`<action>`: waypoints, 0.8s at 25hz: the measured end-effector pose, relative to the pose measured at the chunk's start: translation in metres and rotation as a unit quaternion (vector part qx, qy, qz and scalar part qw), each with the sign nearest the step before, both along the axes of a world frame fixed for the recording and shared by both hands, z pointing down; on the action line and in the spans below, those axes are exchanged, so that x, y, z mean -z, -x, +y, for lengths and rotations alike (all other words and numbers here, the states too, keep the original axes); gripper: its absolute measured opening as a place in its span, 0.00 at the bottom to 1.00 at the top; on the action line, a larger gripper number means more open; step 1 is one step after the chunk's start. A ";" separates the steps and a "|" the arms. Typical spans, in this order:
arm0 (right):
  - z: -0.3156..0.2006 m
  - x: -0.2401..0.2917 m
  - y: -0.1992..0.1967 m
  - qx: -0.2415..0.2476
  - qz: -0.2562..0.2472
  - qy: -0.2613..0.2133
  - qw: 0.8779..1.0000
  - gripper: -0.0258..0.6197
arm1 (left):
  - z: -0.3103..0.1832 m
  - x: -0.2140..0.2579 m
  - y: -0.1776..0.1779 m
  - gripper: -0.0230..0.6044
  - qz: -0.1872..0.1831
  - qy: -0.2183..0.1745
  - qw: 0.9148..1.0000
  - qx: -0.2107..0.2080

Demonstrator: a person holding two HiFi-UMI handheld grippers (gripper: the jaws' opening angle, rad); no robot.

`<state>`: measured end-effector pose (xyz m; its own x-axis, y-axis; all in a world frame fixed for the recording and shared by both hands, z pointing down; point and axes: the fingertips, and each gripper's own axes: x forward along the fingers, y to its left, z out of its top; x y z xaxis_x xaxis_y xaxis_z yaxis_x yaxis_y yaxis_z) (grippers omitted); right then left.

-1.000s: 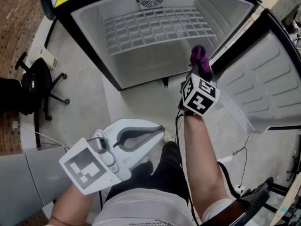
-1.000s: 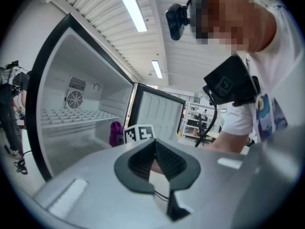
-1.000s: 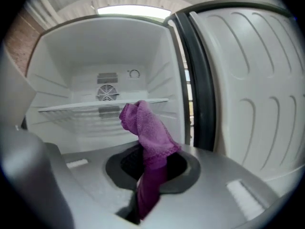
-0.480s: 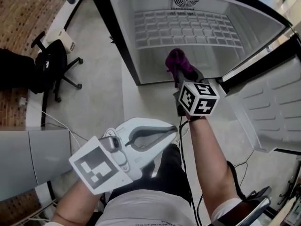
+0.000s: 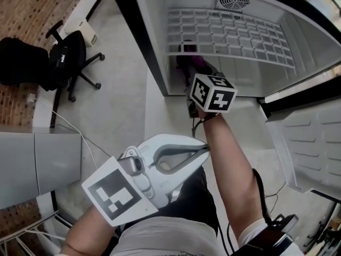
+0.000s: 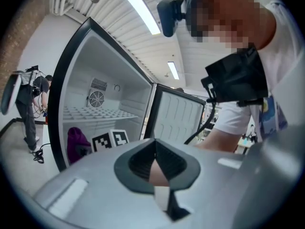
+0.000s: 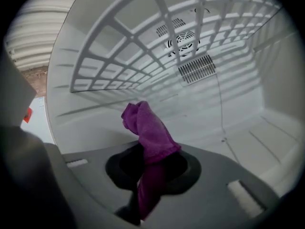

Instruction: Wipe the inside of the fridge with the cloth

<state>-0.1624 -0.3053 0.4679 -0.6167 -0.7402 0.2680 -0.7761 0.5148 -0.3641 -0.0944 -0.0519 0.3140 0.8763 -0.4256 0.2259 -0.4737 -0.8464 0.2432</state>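
The floor bears the open fridge and a black office chair.

Left tongs: pale grey shell, dark inner lining, flat black-and-white square marker at rear. Right tongs: grey, black-and-white marker cube behind, black cable running from it. Wearer: white shirt, black trousers.
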 end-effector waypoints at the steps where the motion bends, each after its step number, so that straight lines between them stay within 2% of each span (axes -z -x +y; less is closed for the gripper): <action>1: -0.004 -0.001 0.004 0.002 -0.005 0.002 1.000 0.13 | 0.000 -0.001 0.001 0.04 -0.002 0.001 1.000 0.003; 10: -0.036 -0.007 0.019 0.005 0.017 0.000 1.000 0.13 | -0.009 -0.003 -0.001 0.04 -0.002 0.014 1.000 0.024; 20: -0.063 -0.013 -0.036 -0.037 0.058 -0.006 0.998 0.13 | -0.021 -0.004 -0.023 0.04 0.000 0.030 0.999 0.014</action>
